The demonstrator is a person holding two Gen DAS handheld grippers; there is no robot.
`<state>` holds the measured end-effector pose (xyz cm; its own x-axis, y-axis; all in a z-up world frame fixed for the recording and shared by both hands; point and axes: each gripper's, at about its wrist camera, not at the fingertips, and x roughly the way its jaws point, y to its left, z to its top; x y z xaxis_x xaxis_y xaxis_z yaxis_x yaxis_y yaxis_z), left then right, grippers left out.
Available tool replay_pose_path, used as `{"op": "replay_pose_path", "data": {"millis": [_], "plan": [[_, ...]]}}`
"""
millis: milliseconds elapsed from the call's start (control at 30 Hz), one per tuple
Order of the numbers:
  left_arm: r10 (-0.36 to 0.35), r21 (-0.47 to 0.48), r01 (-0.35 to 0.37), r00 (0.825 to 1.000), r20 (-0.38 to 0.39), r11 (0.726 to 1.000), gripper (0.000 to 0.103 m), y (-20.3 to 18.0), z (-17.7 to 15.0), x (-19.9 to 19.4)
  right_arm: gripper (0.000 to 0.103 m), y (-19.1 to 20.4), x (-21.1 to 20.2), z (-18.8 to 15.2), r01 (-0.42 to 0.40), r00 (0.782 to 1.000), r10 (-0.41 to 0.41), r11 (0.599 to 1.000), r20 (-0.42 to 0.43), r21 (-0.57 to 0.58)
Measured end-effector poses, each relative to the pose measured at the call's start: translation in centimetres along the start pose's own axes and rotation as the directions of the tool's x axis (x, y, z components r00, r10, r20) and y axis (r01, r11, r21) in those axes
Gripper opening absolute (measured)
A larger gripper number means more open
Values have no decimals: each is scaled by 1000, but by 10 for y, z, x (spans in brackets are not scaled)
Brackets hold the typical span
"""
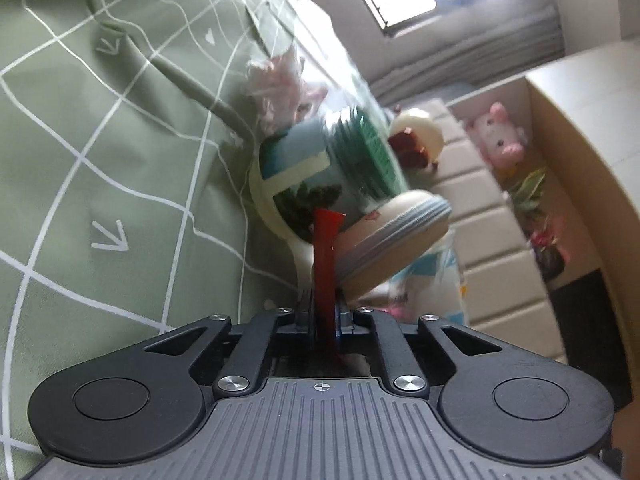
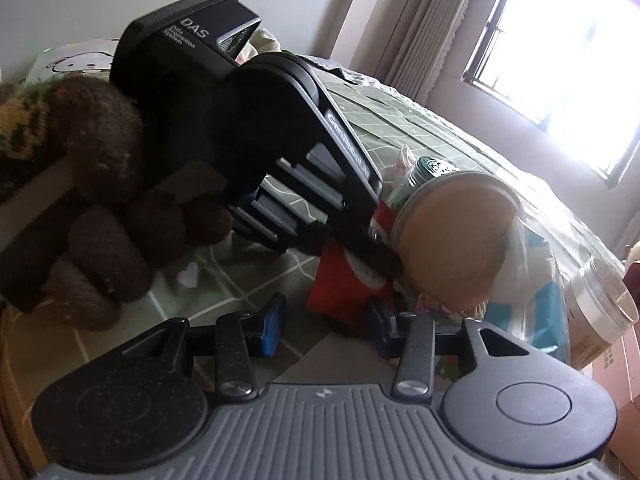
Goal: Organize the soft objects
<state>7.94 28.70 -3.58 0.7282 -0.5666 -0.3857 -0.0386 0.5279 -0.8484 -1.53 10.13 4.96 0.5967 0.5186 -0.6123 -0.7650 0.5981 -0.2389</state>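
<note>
My left gripper (image 1: 325,280) is shut on a thin red piece (image 1: 324,264) attached to a round tan cushion with a grey zip edge (image 1: 394,236), held above the green bed cover (image 1: 100,168). In the right wrist view the left gripper (image 2: 380,256) shows as a black body pinching the red piece (image 2: 340,280) beside the tan cushion (image 2: 456,240). My right gripper (image 2: 328,322) is open and empty, just below the red piece. A brown plush toy (image 2: 108,216) lies at the left on the bed.
A jar with a green lid and a printed label (image 1: 320,168) lies on the bed behind the cushion. A pink plush (image 1: 502,140) and a round cream toy (image 1: 416,136) sit by the padded headboard (image 1: 488,216). A clear plastic jar (image 2: 604,300) stands at the right.
</note>
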Motion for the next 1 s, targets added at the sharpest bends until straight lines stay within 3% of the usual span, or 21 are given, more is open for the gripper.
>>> {"op": "replay_pose_path", "data": {"millis": [133,300,433,633,733,767,800,900,1000], "plan": [[-96,-41,101,991,92,994,7,8,-4,-27,44,-10,-16,2,-4,999,4,1000,46,13],[-89,-74,102,982,169,992,7,18,-6,-58,44,-17,-2,8,57,998,-57,998,4,8],[-70,-58,85,970,232,995,7,22,-2,-85,44,-32,3,21,-5,1000,9,990,-25,138],[-65,-62,88,953,297,994,7,29,1,-112,43,-26,26,16,-73,994,83,986,-67,152],[-72,-62,95,950,303,994,7,33,1,-117,35,-34,44,15,-112,985,139,964,-99,241],[-69,-66,93,951,302,993,7,33,0,-116,15,-35,44,16,-121,983,151,962,-106,246],[-66,-68,90,952,300,994,7,33,0,-116,7,-33,40,18,-126,981,156,963,-113,237],[-53,-66,77,952,301,995,7,26,8,-113,6,-35,20,33,-124,989,138,972,-58,199],[-54,-5,58,950,308,998,7,-2,26,-110,6,-53,-13,59,-109,994,101,980,51,167]]}}
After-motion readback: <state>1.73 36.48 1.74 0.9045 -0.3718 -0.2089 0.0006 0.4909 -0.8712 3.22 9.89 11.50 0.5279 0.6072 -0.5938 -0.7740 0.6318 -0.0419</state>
